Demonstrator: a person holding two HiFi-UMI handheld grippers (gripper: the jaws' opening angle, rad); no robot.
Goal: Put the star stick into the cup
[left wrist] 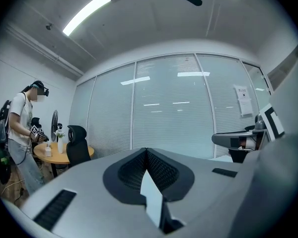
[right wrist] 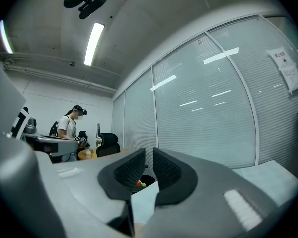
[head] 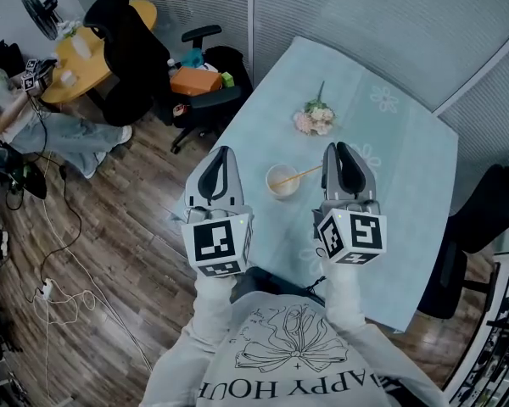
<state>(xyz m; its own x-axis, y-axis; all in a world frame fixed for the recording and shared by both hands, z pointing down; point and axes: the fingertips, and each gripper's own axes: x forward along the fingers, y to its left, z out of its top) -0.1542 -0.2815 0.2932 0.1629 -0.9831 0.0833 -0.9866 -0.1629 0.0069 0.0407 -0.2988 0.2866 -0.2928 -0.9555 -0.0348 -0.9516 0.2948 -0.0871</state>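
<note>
The star stick [head: 308, 173] already seems to be lodged in the cup [head: 271, 179]. One end lies inside the rim, near the middle of the head view, and the rest slants out towards the right. Which end carries the star cannot be made out.

Both grippers are held up off the light blue table [head: 407, 151] and point at the glass wall. The left gripper [head: 223, 153], left of the cup, has its claw pressed together on nothing. The right gripper [head: 339, 147], just right of the stick's free end, has its claw slightly spread. Only a narrow gap shows between the pads, and nothing is in it.

So the step in hand looks like drawing clear after the drop. To do it well, the right gripper should go up and back rather than sideways. The stick's outer end lies close to it, and a brush there could lever the stick out or tip the cup, which looks light. The lean is shallow, so it is worth checking that the stick rests steadily on the rim before leaving it.

Counted:
- One cup.
- One star stick.
- One small bunch of pink flowers [head: 314, 120], above the cup on the table.
- Two grippers.
- One round wooden table [head: 141, 13] at the upper left.
- One fan [head: 39, 12] beside the wooden table.
- One other person [left wrist: 21, 128] standing at the wooden table.
</note>
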